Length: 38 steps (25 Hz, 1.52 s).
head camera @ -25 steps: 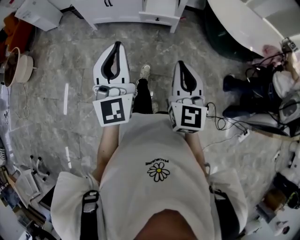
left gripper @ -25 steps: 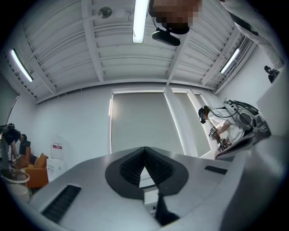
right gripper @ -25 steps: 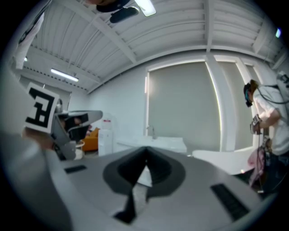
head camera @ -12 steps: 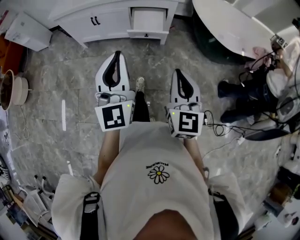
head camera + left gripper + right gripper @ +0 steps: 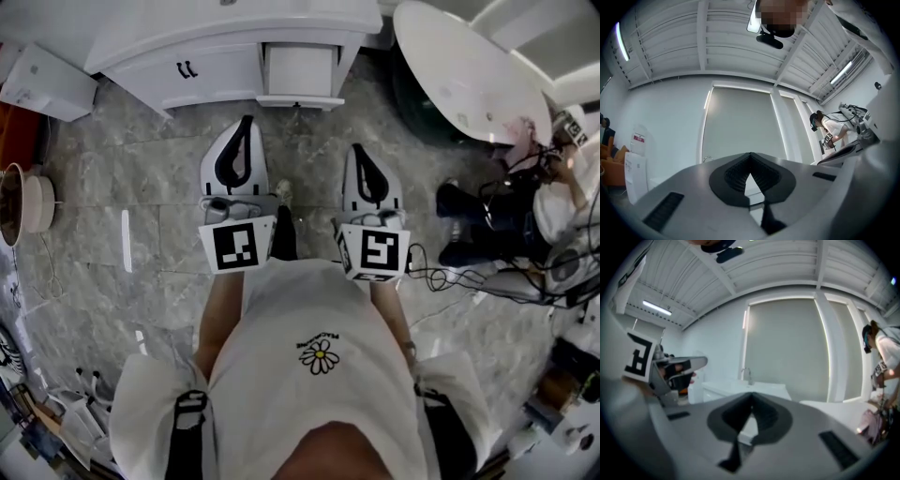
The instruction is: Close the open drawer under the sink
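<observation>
The white vanity (image 5: 141,52) under the sink stands at the top of the head view. Its drawer (image 5: 298,70) is pulled out over the marble floor, front panel (image 5: 300,101) toward me. My left gripper (image 5: 245,122) and right gripper (image 5: 359,150) are held side by side, pointing at the vanity, a short way back from the drawer. Both are shut with nothing between the fingers. In the right gripper view the sink top and faucet (image 5: 748,375) lie beyond the shut right gripper (image 5: 751,395). The left gripper (image 5: 750,155) shows its tips meeting.
A white bathtub (image 5: 464,75) fills the upper right. Another person (image 5: 553,169) crouches at the right among cables (image 5: 441,258). A white box (image 5: 47,82) and a pot (image 5: 21,202) sit at the left. Cabinet doors with black handles (image 5: 188,67) lie left of the drawer.
I have walked toward the vanity with both grippers held out. The cabinet and its open drawer have come further into the head view. Both grippers stayed shut.
</observation>
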Each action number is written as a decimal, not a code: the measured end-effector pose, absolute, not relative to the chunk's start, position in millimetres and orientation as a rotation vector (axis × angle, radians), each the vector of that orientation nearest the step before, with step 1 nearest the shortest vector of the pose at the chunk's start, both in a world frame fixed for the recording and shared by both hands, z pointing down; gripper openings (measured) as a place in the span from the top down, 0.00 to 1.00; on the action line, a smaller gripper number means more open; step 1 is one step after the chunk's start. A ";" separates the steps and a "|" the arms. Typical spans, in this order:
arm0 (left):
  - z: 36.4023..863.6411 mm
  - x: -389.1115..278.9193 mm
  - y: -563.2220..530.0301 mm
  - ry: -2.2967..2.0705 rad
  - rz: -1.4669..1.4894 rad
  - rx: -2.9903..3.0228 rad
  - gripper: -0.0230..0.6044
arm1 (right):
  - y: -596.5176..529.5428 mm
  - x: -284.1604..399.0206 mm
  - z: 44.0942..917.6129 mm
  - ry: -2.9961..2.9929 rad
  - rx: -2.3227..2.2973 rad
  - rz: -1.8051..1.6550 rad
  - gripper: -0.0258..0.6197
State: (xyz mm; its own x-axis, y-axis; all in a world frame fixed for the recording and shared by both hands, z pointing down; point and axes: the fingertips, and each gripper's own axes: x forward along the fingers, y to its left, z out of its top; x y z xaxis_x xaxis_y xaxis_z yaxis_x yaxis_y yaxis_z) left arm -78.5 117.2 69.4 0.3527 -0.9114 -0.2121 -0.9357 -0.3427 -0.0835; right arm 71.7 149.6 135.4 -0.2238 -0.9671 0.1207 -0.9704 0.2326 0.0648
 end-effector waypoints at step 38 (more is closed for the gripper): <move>57.2 -69.8 -95.1 1.709 0.167 -2.378 0.93 | -73.4 96.4 111.1 -2.331 1.959 0.058 0.91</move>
State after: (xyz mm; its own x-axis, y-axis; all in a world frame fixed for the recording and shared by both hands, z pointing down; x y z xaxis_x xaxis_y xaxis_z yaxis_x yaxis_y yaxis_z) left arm -69.8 -95.1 57.2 0.3220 -0.9228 -0.2114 -0.9463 -0.3068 -0.1019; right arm 96.4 -73.4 111.1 -0.1698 -0.9806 0.0983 -0.9842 0.1737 0.0329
